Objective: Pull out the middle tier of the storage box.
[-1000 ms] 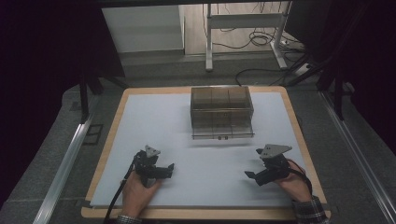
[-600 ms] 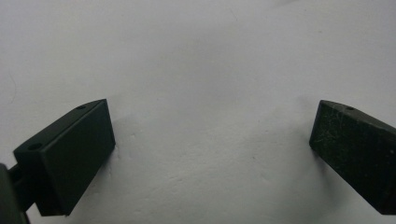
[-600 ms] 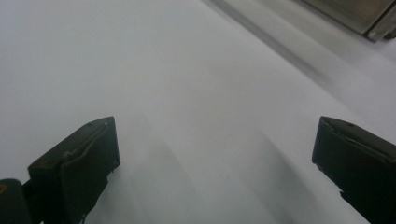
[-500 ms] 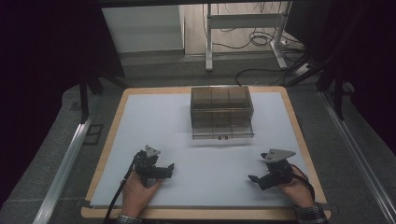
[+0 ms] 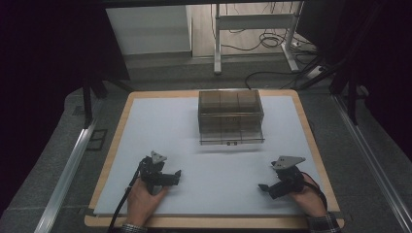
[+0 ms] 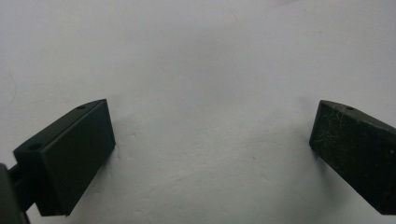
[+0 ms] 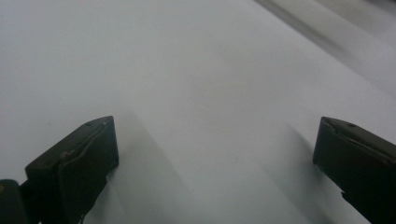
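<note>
the clear box sat at twelve o'clock on the white sheet, a see-through container divided into compartments, with what looked like a latch at the middle of its near edge. nothing could be made out inside it from the high view.

the left gripper lay low at about seven o'clock, held in the left hand, its jaws spread wide with only bare sheet between them in the left gripper view. the right gripper rested at five o'clock in the right hand, jaws just as wide apart and holding nothing. both were well apart from the box.

the step in hand was judged to be the approach to the box. to do it well, each gripper would have been better lifted clear of the sheet before travelling toward twelve o'clock, so no jaw dragged and rucked the paper. one gripper ought to have steadied a side wall while the other went for the near edge, since a light plastic box would likely slide if pushed from one side alone. jaws could stay wide until they straddled the wall, then close gently.
</note>
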Tool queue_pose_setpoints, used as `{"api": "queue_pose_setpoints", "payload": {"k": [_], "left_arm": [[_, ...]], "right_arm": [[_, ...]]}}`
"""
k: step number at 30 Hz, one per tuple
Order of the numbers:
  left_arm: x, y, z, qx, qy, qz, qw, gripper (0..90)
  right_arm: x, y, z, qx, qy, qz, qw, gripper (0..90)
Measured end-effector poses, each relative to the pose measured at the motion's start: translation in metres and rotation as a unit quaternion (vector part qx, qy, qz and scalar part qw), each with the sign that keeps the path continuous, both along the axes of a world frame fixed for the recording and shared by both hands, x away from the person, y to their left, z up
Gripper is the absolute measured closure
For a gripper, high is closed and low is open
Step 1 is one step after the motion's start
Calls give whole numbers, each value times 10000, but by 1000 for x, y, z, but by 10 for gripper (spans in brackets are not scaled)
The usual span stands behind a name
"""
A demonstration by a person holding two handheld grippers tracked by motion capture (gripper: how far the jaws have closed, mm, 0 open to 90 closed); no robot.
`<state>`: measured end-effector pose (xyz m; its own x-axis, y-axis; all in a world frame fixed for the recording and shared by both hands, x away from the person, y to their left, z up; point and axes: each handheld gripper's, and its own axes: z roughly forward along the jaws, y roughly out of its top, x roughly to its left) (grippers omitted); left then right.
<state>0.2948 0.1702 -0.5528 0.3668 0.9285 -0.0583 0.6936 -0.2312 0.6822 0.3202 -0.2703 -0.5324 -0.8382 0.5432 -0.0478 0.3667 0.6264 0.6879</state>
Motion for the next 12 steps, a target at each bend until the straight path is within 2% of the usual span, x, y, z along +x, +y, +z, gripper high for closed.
{"api": "queue_pose_setpoints", "payload": {"k": [12], "left_arm": [[0, 0, 0, 14, -2, -1, 10000, 0]], "right_arm": [[0, 0, -1, 6, 6, -6, 10000, 0]]}}
